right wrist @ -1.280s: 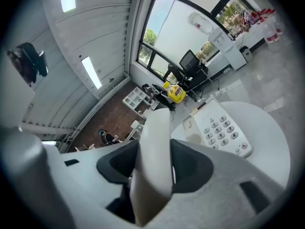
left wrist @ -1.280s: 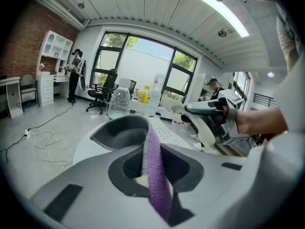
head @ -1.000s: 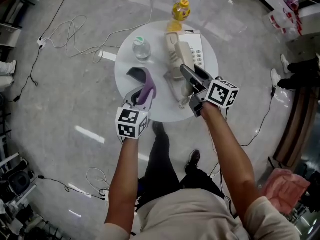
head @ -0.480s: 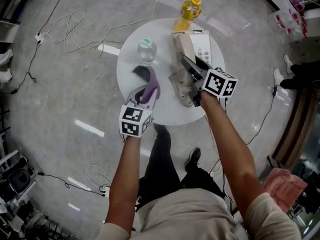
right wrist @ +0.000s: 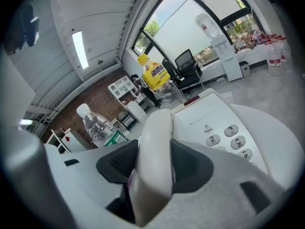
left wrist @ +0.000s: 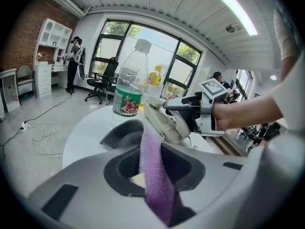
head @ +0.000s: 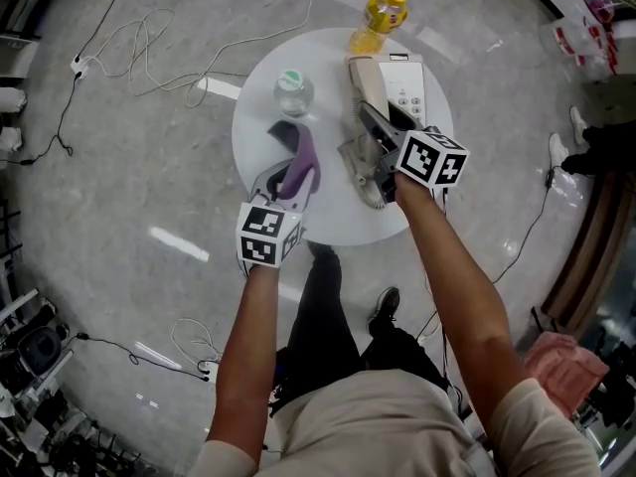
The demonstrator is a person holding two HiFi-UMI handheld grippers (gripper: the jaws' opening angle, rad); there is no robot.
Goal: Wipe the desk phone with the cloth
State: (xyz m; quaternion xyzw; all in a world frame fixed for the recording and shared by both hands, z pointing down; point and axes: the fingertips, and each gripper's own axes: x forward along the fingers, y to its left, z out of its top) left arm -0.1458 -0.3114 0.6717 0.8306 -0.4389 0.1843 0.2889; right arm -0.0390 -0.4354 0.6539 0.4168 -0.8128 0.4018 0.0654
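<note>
Cable [head: 149, 48] loops on the floor, left of the round white table [head: 248, 117].

Left gripper [head: 293, 152] is over the table's left-front part. The purple cloth [head: 301, 172] sits between its jaws. The gap is narrow and opening right now, and both pads touch the cloth [left wrist: 155, 175]. The cloth runs up through the gap, with its free end draped toward me. In the left gripper view the gripper [left wrist: 150, 142] points at the water bottle and the handset beyond.

Water bottle [head: 294, 91] stands upright on the table's back-left, just past the left jaws and clear of them. It has a green label and a white cap [left wrist: 129, 87].

Right gripper [head: 376, 125] is clamped across the beige handset [head: 364, 82], one jaw on each side, fairly wide because the handset fills the gap [right wrist: 155, 151]. The handset runs along the left side of the phone base [head: 407, 82] and is tilted. I can't tell whether it touches the cradle. The keypad shows to the right of the handset [right wrist: 228, 137].

Cloth and phone are apart, with a strip of bare table between them.

Yellow bottle [head: 381, 18] stands at the table's far edge, just behind the phone.
</note>
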